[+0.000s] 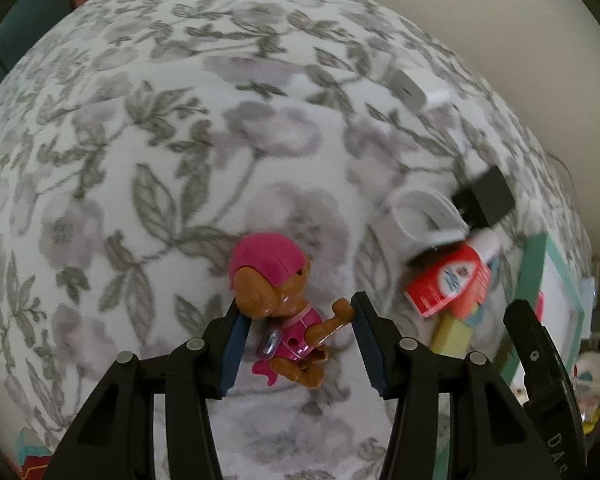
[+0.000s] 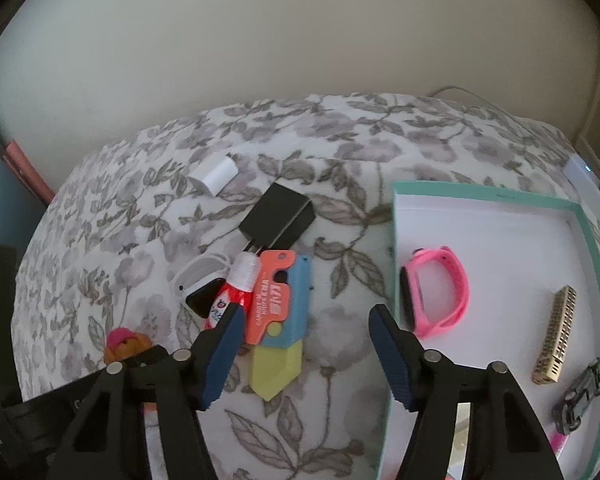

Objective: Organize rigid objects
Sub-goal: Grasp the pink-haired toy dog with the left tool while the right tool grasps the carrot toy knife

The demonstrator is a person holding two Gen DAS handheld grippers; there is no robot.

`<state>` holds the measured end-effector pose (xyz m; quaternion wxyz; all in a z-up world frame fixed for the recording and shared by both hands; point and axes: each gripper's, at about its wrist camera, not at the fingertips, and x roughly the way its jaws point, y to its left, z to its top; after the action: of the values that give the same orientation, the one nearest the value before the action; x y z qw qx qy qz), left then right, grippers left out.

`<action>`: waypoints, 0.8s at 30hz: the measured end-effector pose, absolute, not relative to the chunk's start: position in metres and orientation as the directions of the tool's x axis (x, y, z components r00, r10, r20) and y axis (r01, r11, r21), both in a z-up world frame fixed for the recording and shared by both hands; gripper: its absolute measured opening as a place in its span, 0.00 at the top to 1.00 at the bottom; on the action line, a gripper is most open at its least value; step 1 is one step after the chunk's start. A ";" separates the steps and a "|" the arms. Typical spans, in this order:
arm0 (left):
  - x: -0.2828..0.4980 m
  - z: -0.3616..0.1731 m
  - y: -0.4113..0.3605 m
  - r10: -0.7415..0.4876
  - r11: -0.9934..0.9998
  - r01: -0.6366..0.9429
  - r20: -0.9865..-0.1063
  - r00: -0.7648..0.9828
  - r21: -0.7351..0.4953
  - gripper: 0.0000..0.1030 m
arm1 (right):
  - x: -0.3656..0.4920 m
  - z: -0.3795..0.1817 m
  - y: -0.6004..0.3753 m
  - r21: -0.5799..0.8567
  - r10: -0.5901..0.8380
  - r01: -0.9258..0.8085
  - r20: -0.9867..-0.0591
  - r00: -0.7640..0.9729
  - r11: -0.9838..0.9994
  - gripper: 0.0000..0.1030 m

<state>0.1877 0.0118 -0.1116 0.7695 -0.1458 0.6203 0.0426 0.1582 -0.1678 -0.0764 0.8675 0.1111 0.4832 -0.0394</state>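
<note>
Two hand-held grippers are seen over a floral bedspread. The left hand-held gripper is spread wide around a toy pup figure; the figure lies between the pads, apparently ungripped, its long axis running roughly along the fingers, head farthest. The left is clearly the nearer. The right hand-held gripper is open and empty, beside a teal-rimmed box. Only the right view shows the box's contents: pink wristband, gold harmonica-like bar, dark toy car. Box lies rightward of the figure.
</note>
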 end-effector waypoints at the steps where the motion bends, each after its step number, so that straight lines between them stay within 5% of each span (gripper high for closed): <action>1: 0.188 -0.112 0.014 -0.115 0.951 -0.256 -0.967 0.228 -0.173 0.49 | 0.160 -0.077 -0.166 0.153 0.041 0.170 -0.848 0.528 0.974 0.39; 15: 0.185 -0.115 0.018 -0.124 0.939 -0.288 -0.965 0.231 -0.189 0.47 | 0.165 -0.104 -0.141 0.080 0.033 0.085 -0.892 0.451 0.993 0.55; 24: 0.187 -0.121 0.020 -0.108 0.943 -0.285 -0.968 0.228 -0.172 0.47 | 0.169 -0.117 -0.135 0.032 0.000 0.071 -0.910 0.415 0.997 0.56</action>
<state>0.1872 0.0200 -0.1215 0.7674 -0.1586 0.6186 0.0577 0.1692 -0.1346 -0.1173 0.8405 0.0327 0.5404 -0.0211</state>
